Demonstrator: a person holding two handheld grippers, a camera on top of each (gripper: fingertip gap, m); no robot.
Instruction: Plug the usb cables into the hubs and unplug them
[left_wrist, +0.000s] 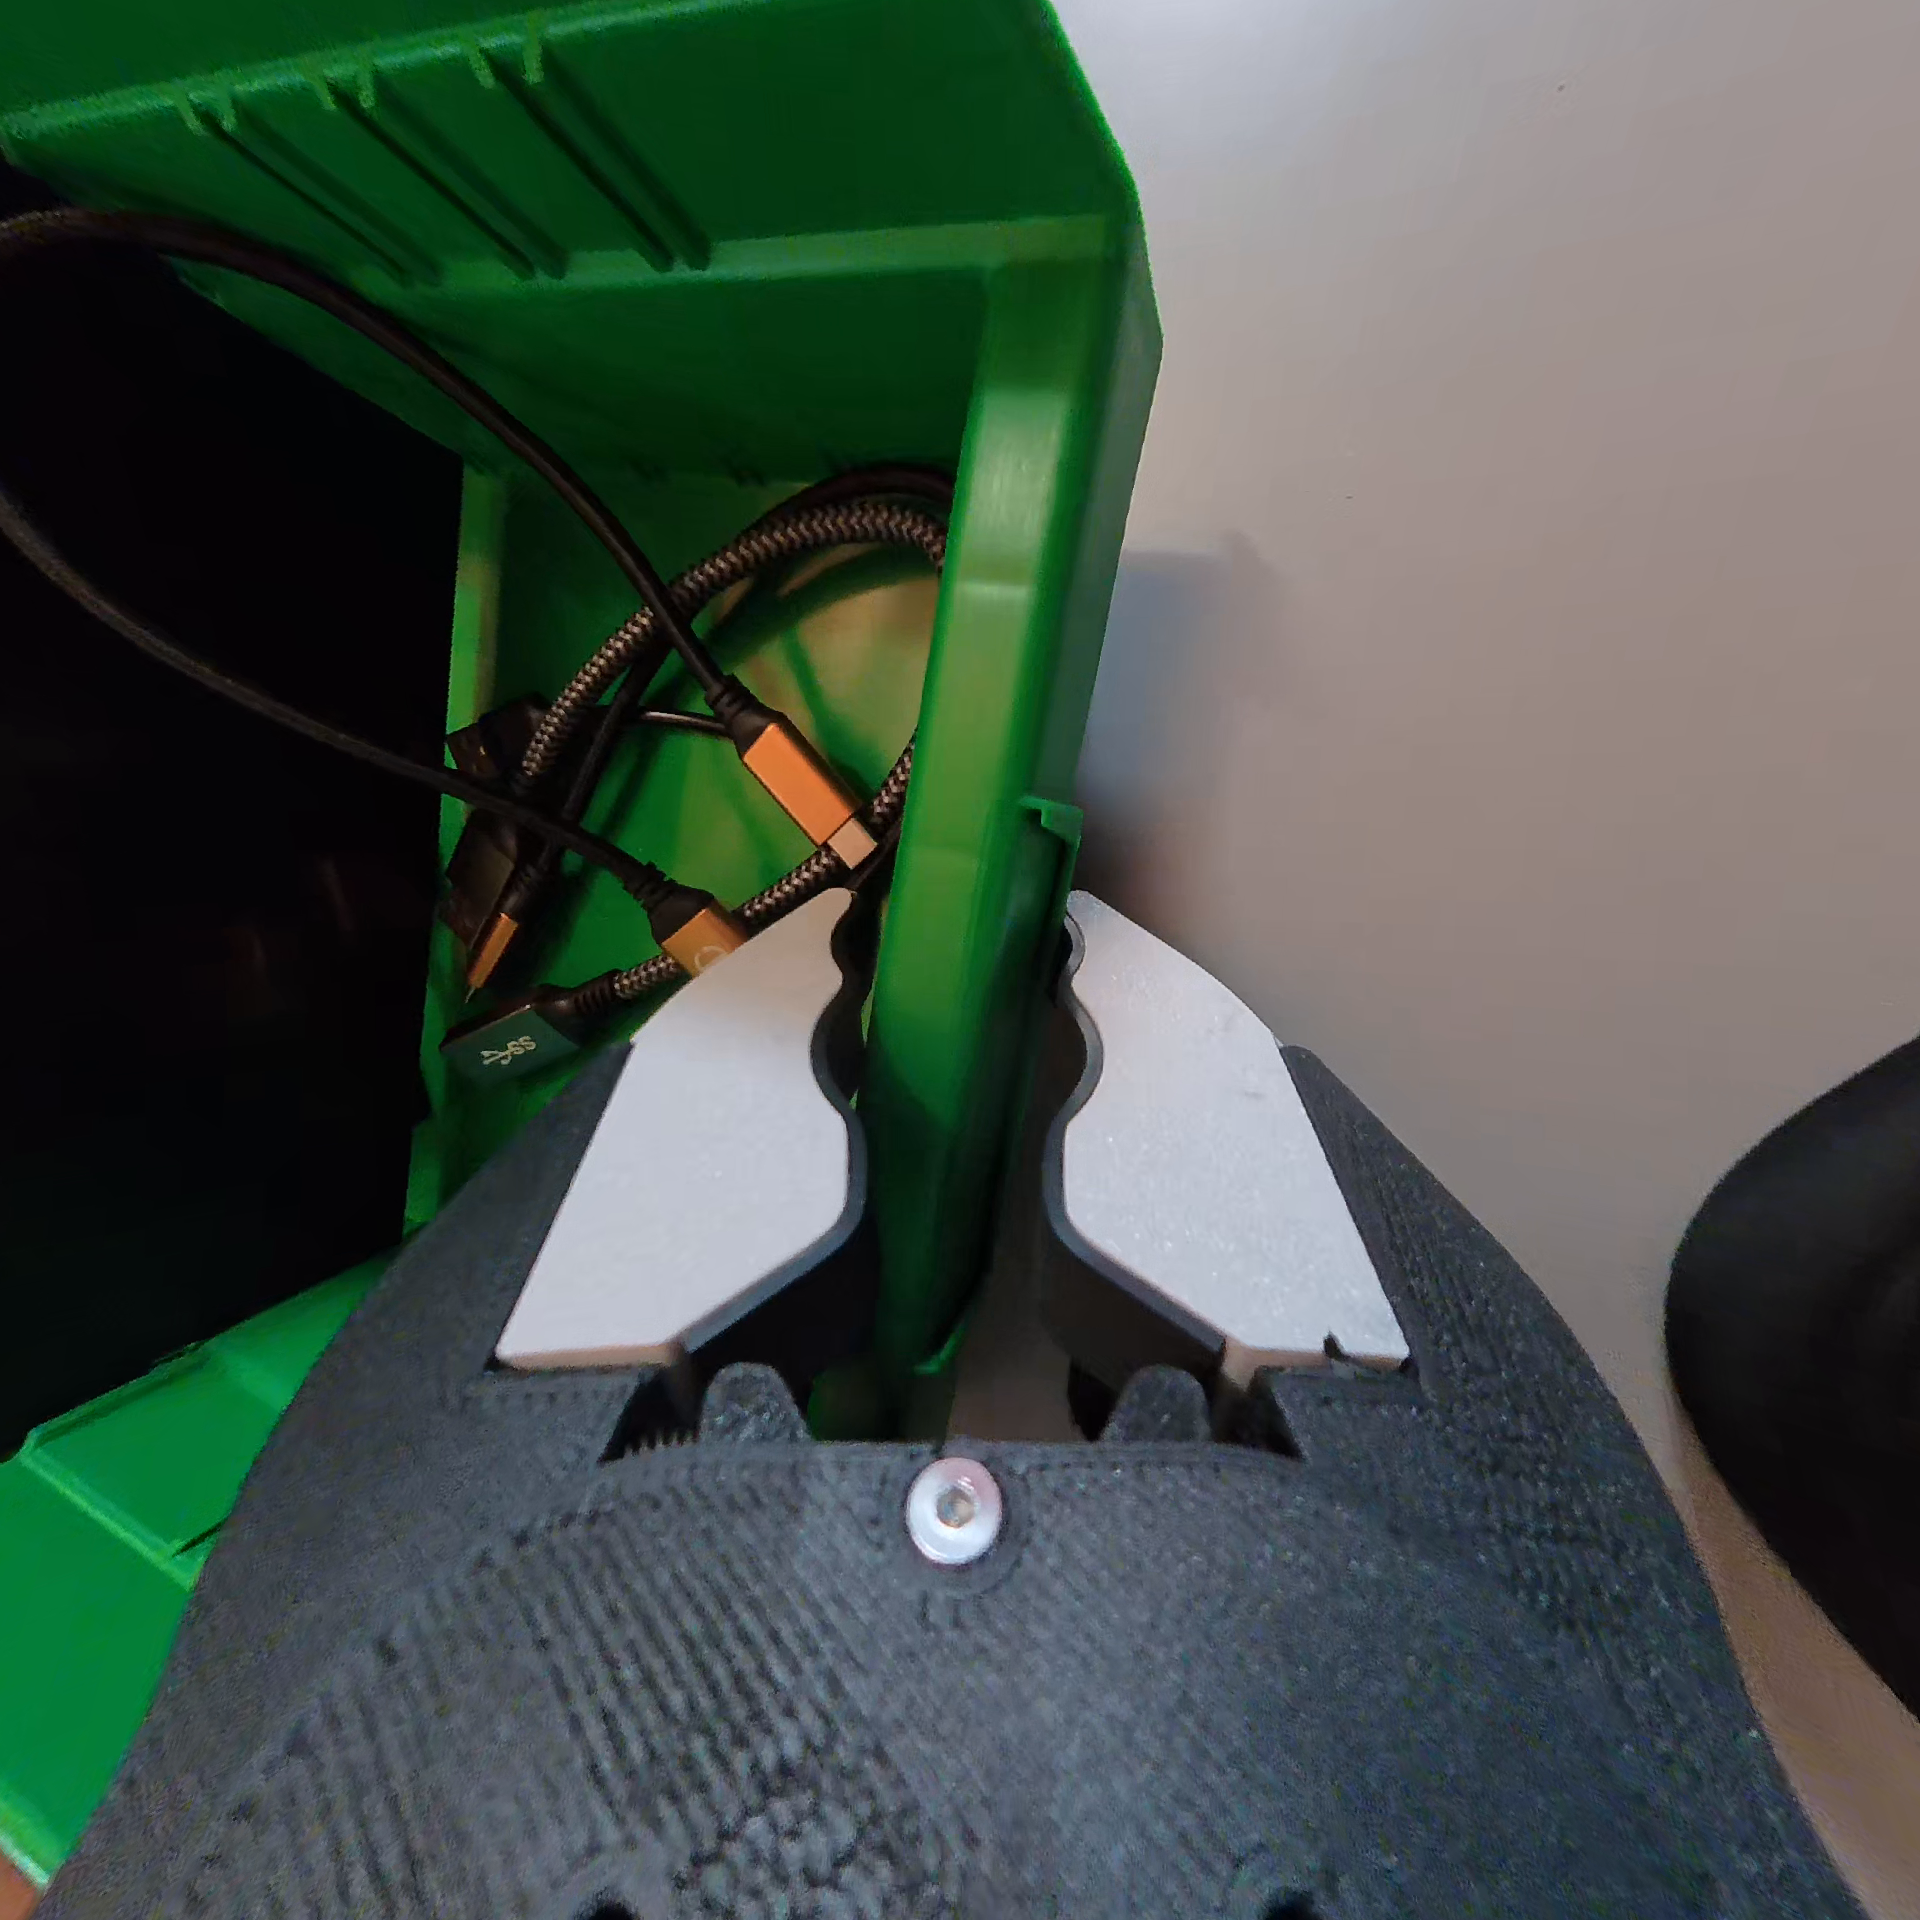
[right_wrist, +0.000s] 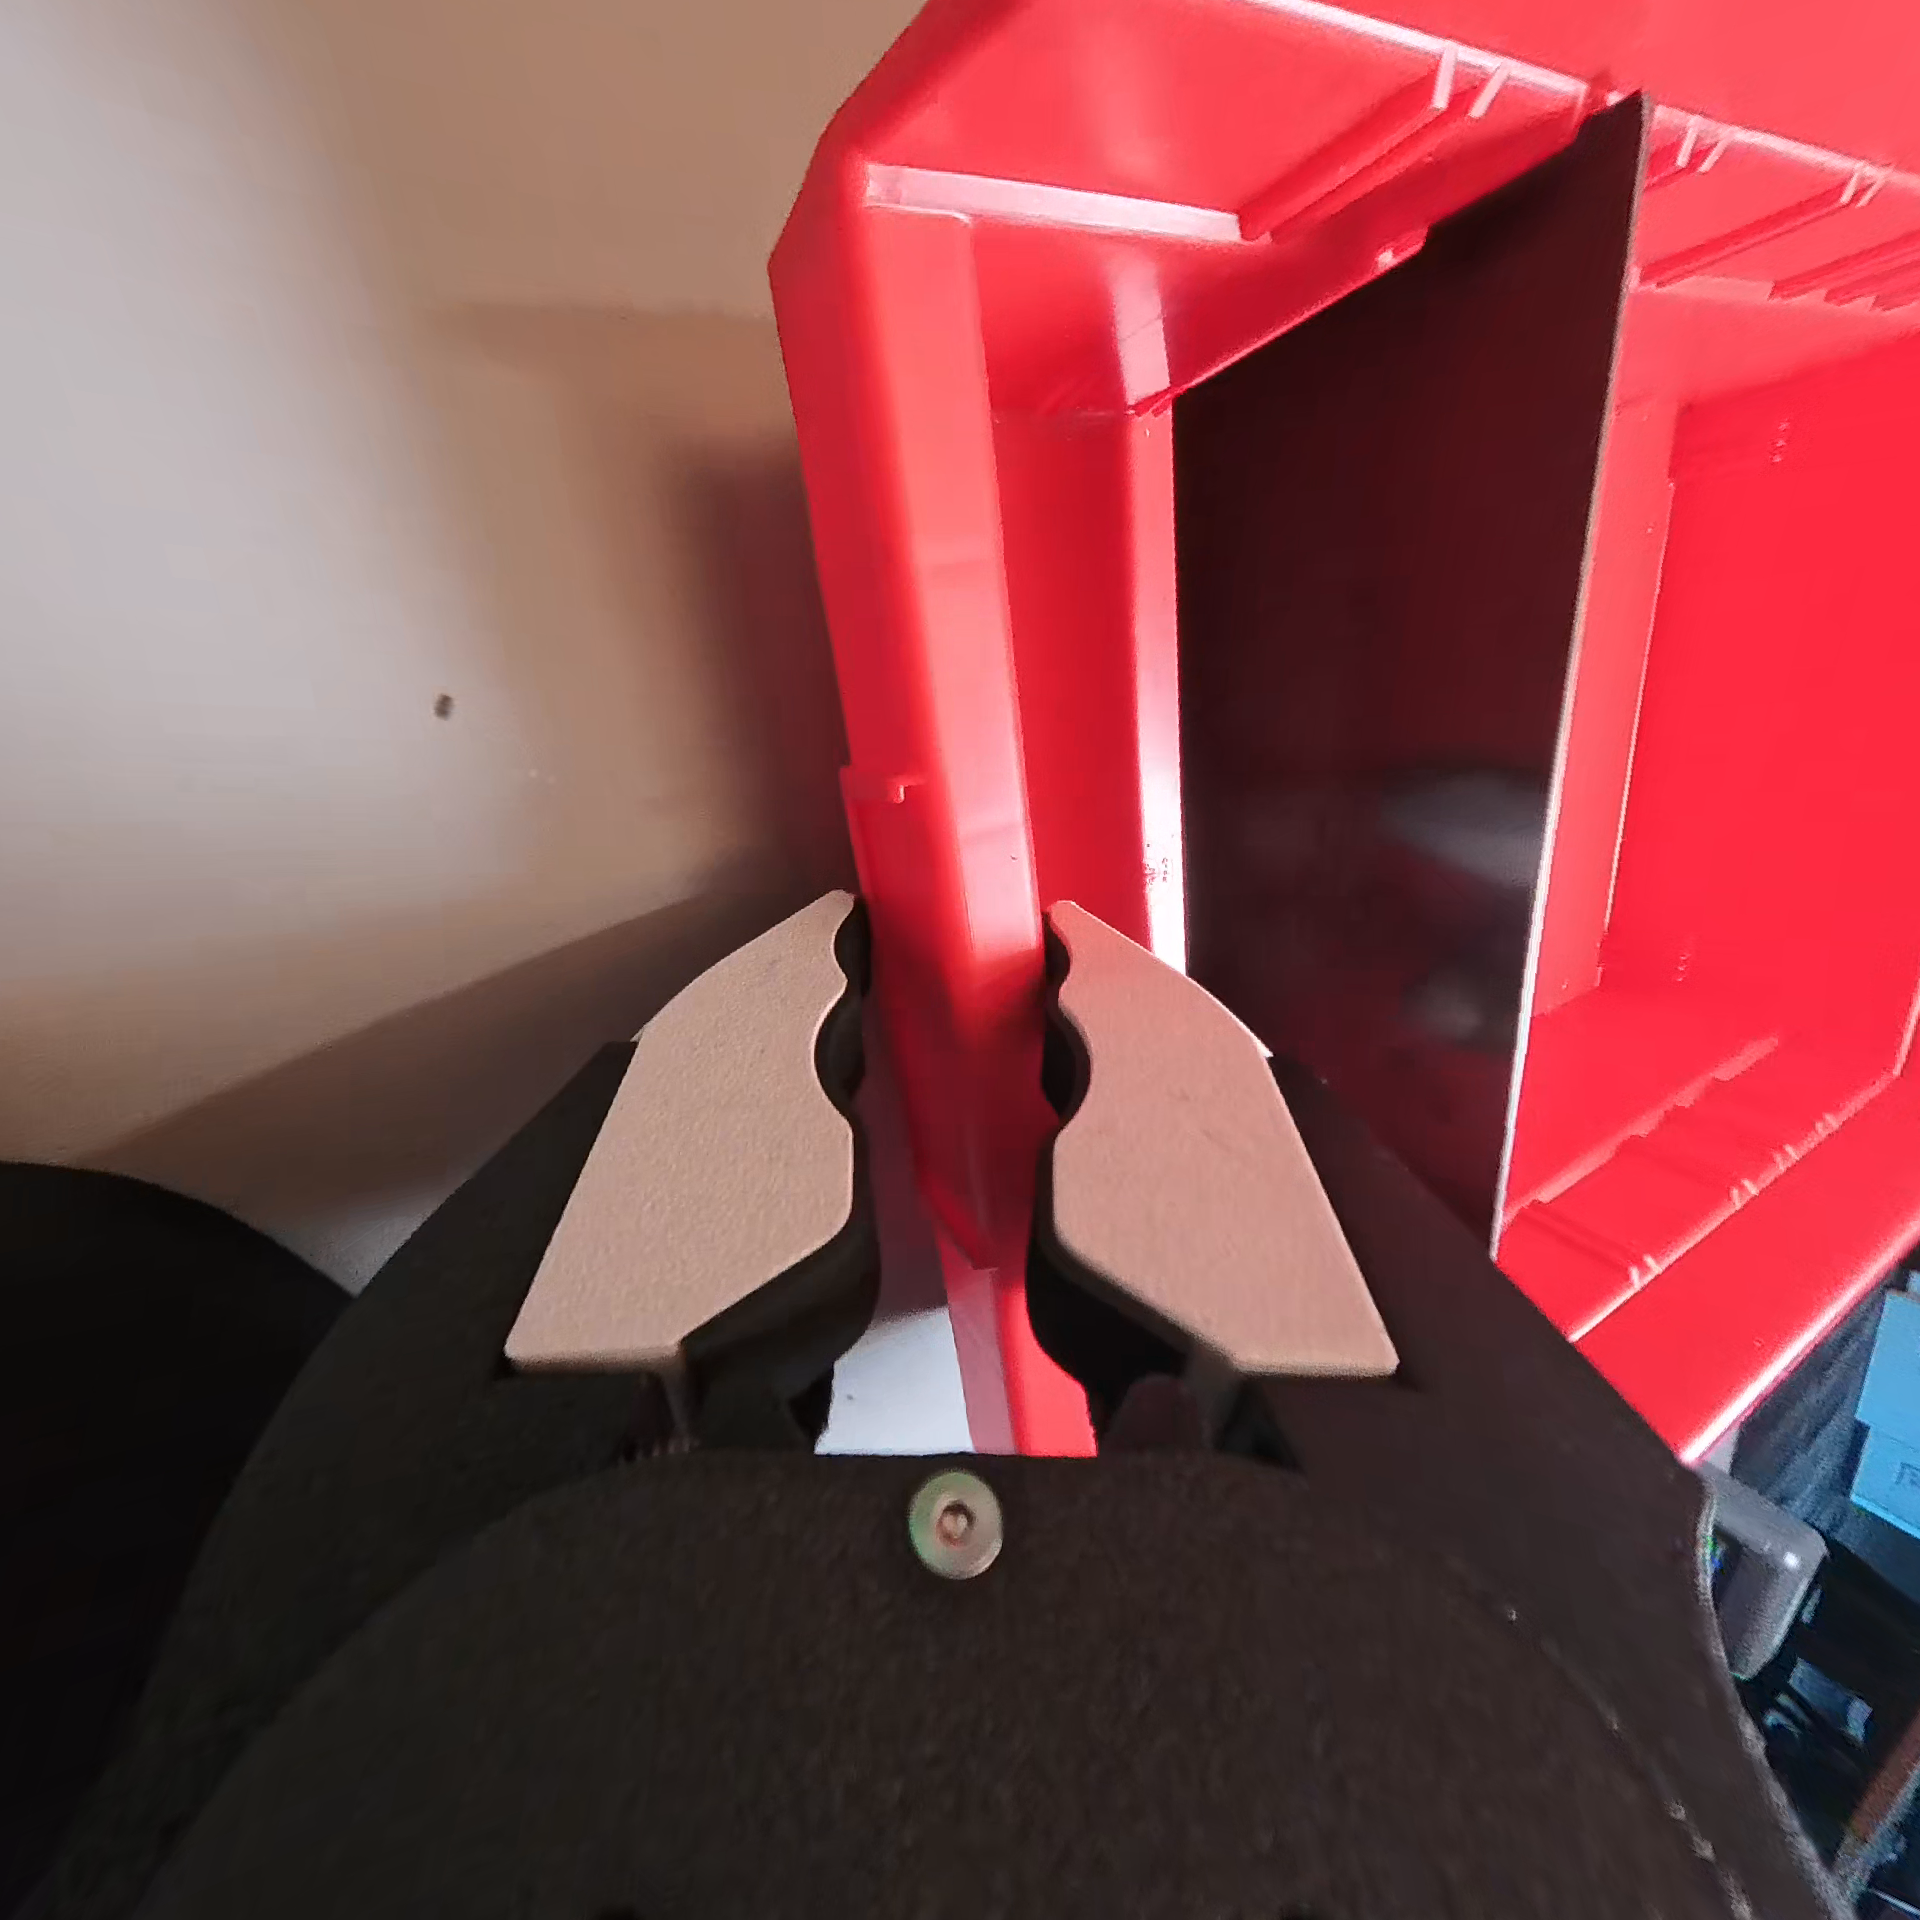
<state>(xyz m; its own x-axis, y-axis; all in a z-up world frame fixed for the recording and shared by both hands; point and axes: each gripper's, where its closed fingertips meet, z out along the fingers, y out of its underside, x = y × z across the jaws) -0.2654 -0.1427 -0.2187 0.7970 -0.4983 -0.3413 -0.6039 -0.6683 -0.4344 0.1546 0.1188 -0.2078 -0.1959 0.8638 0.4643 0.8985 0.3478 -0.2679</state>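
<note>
Between the left claw (left_wrist: 961, 914) fingers sits the green bin (left_wrist: 997, 623) wall, clamped; cables (left_wrist: 727, 790) lie inside. Right claw (right_wrist: 951, 914) clamps the red bin (right_wrist: 935, 582) wall.

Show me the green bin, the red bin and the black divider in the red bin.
green bin (left_wrist: 997, 644): left wrist view, on its gripped side wall.
red bin (right_wrist: 914, 582): right wrist view, on its gripped wall.
black divider (right_wrist: 1382, 644): right wrist view, on its flat face.
</note>
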